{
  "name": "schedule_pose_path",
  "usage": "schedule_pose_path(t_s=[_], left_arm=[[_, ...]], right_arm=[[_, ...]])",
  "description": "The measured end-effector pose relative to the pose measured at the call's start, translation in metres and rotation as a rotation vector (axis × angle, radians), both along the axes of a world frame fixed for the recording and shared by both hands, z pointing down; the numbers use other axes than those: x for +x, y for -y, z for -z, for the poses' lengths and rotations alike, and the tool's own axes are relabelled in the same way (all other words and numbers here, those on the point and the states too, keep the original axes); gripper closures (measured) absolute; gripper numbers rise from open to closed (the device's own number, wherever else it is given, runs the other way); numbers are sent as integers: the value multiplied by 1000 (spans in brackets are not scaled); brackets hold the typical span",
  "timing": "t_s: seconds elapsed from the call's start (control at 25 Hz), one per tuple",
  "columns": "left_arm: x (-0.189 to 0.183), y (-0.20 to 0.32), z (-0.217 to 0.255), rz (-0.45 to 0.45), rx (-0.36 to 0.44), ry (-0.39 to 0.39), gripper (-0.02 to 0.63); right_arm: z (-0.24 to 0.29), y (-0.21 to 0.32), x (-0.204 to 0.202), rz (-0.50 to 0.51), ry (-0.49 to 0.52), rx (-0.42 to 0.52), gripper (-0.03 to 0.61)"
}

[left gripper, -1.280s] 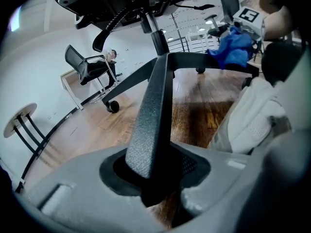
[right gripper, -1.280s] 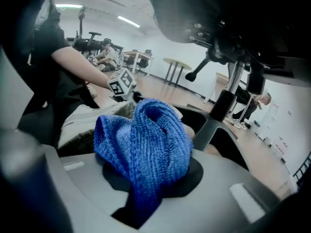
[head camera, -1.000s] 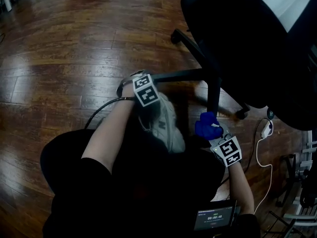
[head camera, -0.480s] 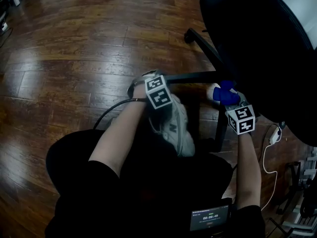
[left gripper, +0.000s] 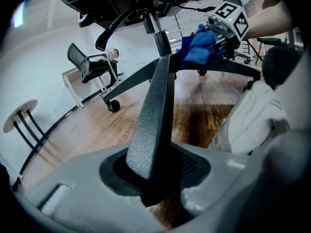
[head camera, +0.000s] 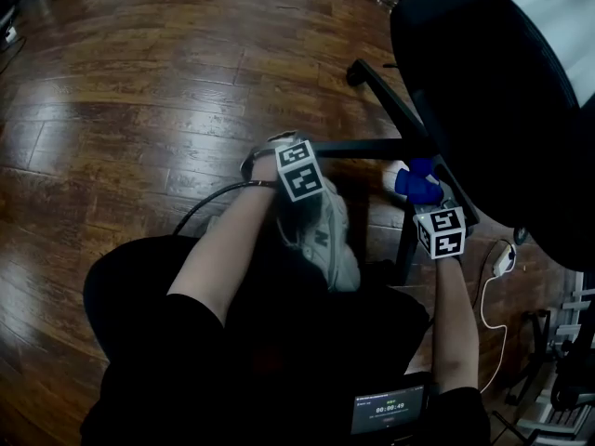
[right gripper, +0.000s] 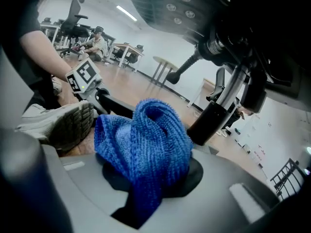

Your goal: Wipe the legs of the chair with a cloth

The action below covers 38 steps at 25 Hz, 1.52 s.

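Chair leg gripped by left gripper fingers, likely to steady the base; right gripper fingers closed on blue cloth, held at leg's hub end, centre-right of head view, for wiping

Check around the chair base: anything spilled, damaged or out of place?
Nothing spilled or damaged. The left gripper clamps a chair leg, the right gripper holds the blue cloth. Only a white cable lies loose on the floor nearby.

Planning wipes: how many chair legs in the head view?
4: one leg in the left gripper, one reaching a far caster, one toward the person, one right of the cloth. Others possibly under the seat.
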<state>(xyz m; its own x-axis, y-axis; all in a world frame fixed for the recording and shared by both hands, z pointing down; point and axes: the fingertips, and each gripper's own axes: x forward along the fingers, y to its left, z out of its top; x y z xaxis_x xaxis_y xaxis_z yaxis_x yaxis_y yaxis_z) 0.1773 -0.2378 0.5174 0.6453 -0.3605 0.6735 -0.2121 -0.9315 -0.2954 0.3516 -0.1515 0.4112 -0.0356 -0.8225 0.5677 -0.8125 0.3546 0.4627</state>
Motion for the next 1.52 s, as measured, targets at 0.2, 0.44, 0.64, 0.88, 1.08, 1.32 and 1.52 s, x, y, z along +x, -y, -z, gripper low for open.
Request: schedule_pose_path(t_s=[0.2,0.44,0.64,0.88,1.08,1.32,1.52], left_arm=[[-2,1,-2,7,-12,-2,465],[-3,2,-1,5,-18,18,465],[-10,-5,0,-7,-39,46,465],[-27,-20,4,-30,-57,55,489],[-32,-35,2,-54,-82,87,488],[-34,-32,9,-87,-152,24,485],[-31,-33,6,-71,-126,11,485]], right_arm=[[-38,-86,-36,156,-93,-206,500],[-73,-171,-64,290,-256,-528,500],[-81,-167,-63,310,-347,-563,502],[-70,-84,-38,241,-520,-491,503],[-46,7,-19,172,-626,-439,502],[-38,28,-19,135,-655,-403,502],[-56,-41,-31,181,-639,-455,502]])
